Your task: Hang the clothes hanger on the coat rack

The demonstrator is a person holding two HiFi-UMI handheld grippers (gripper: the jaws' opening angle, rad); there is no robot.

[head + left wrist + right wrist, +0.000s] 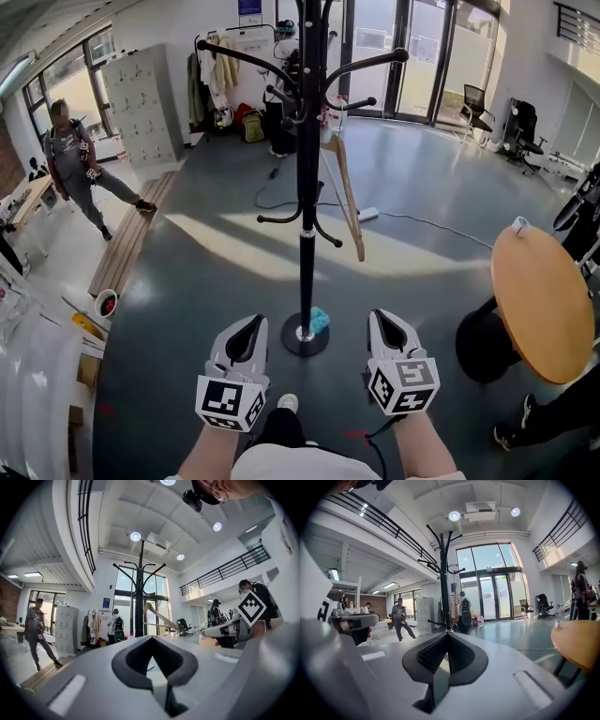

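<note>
A tall black coat rack (307, 187) stands on a round base straight ahead of me. A wooden clothes hanger (344, 192) hangs tilted from one of its right-hand hooks. The hanger (157, 613) also shows beside the rack's pole (139, 602) in the left gripper view. The right gripper view shows the rack (446, 583), but I cannot make out the hanger there. My left gripper (257, 321) and right gripper (379, 316) are low, on either side of the base and well short of the hanger. Both have their jaws shut with nothing held.
A round wooden table (544, 300) stands close on the right. A blue cloth (320, 321) lies on the rack's base. A cable (422, 222) runs across the floor behind. A person (80, 164) stands far left near a long bench (127, 244). Office chairs (516, 131) sit at the back right.
</note>
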